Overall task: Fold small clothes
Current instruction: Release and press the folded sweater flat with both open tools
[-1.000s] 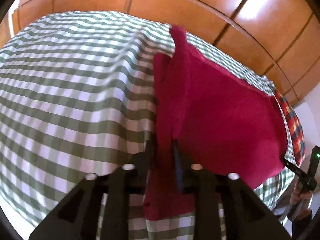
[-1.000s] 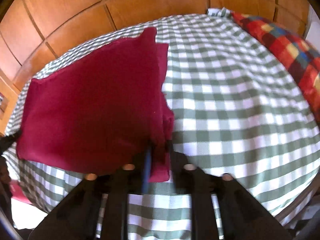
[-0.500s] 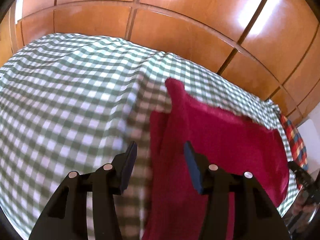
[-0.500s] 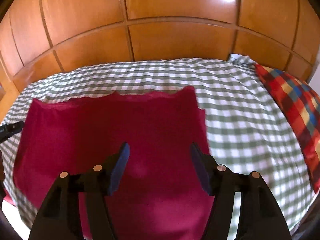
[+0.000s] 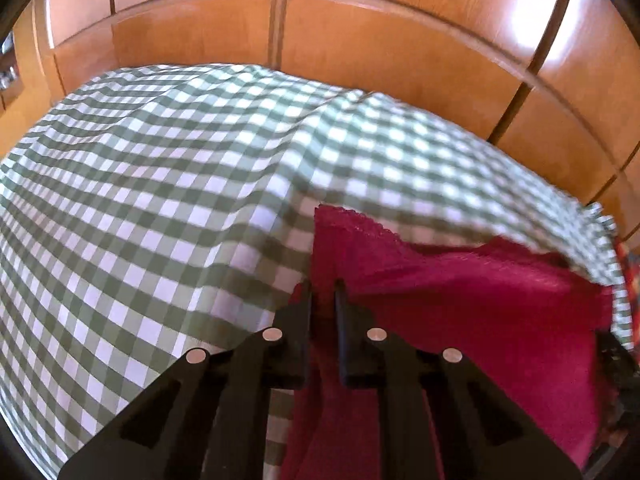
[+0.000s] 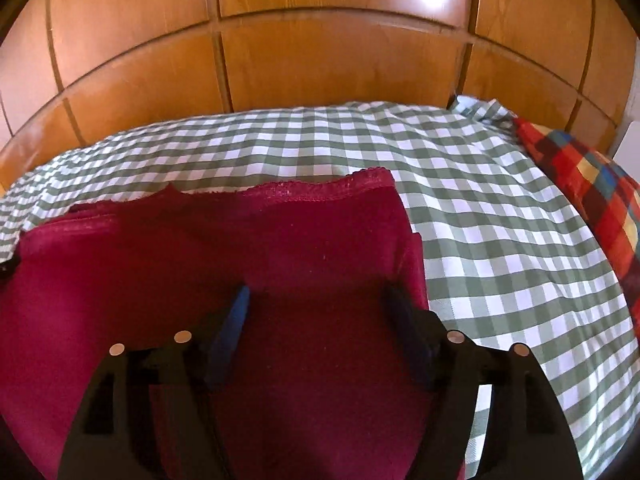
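Lying flat: dark red garment (image 6: pixel 304 248) spread on the green-and-white checked bedsheet (image 6: pixel 500 248), near the bed's far half.
Garment edge: far hem has a scalloped lace trim, wavy, a bit uneven; right side shows a second layer peeking out beside the top one, so it reads as already doubled over.
Garment in left view: same red garment (image 5: pixel 460 312) fills the lower right, its left edge running down toward the camera.
Left gripper (image 5: pixel 323 290): fingers (image 5: pixel 305 312) clenched, just a thin slot between them; jaws have just been closing. Left edge of the garment sits right in that slot, and the pads look pinched on it, though the frame is a little blurred.
Right gripper (image 6: pixel 318 300): fingers (image 6: pixel 236 312) released and spread wide over the middle of the garment; jaws have just been opening. Cloth lies below and between them, pads not pressing on it.
Bed: sheet has soft ridges and wrinkles left of the garment in the left wrist view (image 5: pixel 160 208).
Behind bed: panelled wooden wall (image 6: pixel 320 60), glossy, with light glare up top.
Right side: red, yellow and blue plaid pillow (image 6: pixel 592 192) at the bed's far right corner, well apart from the garment.
Left view right rim: dark object at the edge, too cut off to tell.
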Demonstrator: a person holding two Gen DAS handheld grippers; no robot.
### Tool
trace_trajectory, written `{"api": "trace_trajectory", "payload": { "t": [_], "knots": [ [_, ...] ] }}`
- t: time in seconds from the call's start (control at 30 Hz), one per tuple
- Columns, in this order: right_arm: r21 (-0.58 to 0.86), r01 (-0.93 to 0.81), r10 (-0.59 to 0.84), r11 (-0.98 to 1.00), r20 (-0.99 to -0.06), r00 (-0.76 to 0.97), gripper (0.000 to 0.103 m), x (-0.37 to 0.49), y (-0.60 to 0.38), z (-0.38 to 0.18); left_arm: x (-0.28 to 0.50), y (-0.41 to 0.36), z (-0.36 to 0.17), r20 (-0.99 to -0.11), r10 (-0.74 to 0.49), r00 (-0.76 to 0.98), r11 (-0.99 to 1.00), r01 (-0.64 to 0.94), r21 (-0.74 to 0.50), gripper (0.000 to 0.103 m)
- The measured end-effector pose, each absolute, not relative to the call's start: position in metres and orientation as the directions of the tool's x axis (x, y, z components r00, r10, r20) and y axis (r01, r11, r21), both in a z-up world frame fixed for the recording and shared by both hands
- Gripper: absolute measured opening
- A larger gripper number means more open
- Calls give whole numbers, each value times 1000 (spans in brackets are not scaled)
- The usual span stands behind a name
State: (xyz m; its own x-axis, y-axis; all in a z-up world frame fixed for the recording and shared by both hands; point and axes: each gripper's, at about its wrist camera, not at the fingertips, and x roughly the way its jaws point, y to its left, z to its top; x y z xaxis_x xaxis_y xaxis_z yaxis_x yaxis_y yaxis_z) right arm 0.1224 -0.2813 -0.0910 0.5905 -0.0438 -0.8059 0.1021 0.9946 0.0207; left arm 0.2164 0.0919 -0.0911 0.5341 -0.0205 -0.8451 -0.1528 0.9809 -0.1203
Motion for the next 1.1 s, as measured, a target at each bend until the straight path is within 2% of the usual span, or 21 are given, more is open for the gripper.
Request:
{"api": "trace_trajectory", "payload": {
  "t": [0.07,0.1,0.17,0.3,0.43,0.6,1.1],
  "knots": [
    [23,102,-43,995,-804,594,71,122,-281,-90,217,94,-97,-845,-19,535,978,-166,-127,17],
    [31,102,-36,994,-801,598,71,121,-282,-91,218,98,-97,-850,-2,526,972,-200,-125,32],
    [36,103,-34,994,-797,603,71,121,-283,-91,218,103,-93,-854,20,520,963,-239,-123,39],
    [29,104,-40,994,-794,607,71,120,-282,-91,190,71,-58,-763,148,629,983,-180,42,39],
    [23,107,-48,994,-791,610,71,118,-281,-91,160,47,-45,-722,101,684,993,-112,32,39],
    [20,108,-51,994,-790,611,71,117,-280,-91,142,29,-51,-732,52,680,998,-57,18,39],
    [22,108,-49,994,-790,612,71,117,-280,-91,137,23,-63,-751,48,659,999,-40,29,39]
  ]
}}
